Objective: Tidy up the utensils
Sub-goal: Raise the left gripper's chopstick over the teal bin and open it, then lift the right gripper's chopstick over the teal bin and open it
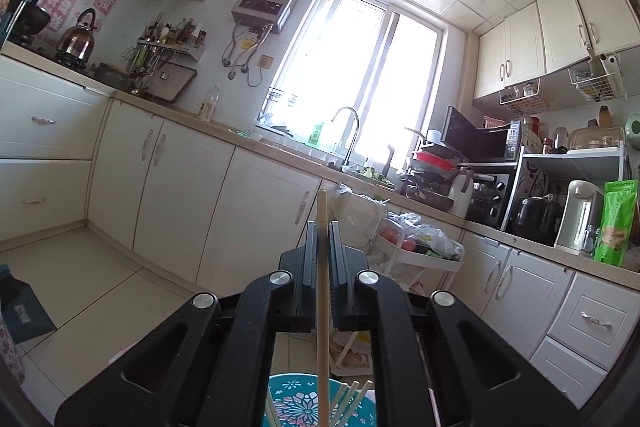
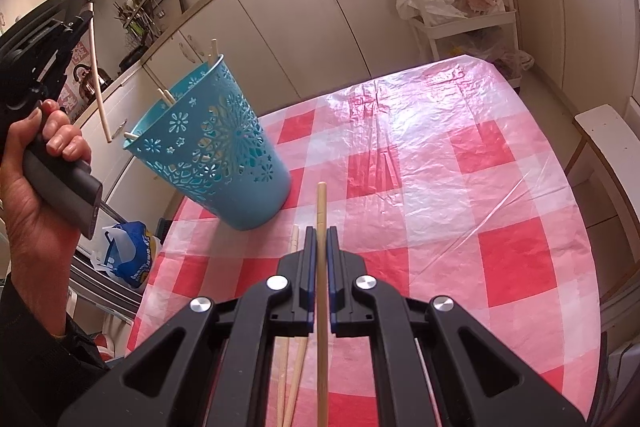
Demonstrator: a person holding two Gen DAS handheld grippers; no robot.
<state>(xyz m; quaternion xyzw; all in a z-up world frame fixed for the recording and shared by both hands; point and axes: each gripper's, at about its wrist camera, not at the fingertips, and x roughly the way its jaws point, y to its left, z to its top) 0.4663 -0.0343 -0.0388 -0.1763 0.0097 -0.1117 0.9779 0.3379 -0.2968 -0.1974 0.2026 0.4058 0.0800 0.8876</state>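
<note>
We are holding one chopstick [image 2: 321,287] in the right gripper [image 2: 321,241], its jaws clenched on the shaft so that the far tip sticks out beyond the fingertips over the checked tablecloth [image 2: 460,187]. It looks like plain light wood: thin, stiff, nearly weightless, and round enough to roll or pivot between the pads. We judge that a hold nearer the middle of the shaft is keeping it from swinging, and that a light squeeze is enough.

We are also gripping a second chopstick [image 1: 322,287] in the left gripper [image 1: 322,239], jaws closed on it, with the stick standing up between them. Seen from the right wrist, that stick [image 2: 98,83] is hanging just left of the blue basket [image 2: 224,155], its lower tip near the rim but not yet inside.

The basket is standing at the near left of the table, looking tilted in this view, and is already holding several chopsticks [image 2: 212,51] that poke above the rim. Its cut-out walls look like thin plastic, so we judge it light and easy to tip if a stick catches the rim.

Two more chopsticks [image 2: 295,239] are lying on the cloth just left of the right gripper, partly hidden under it.
</note>
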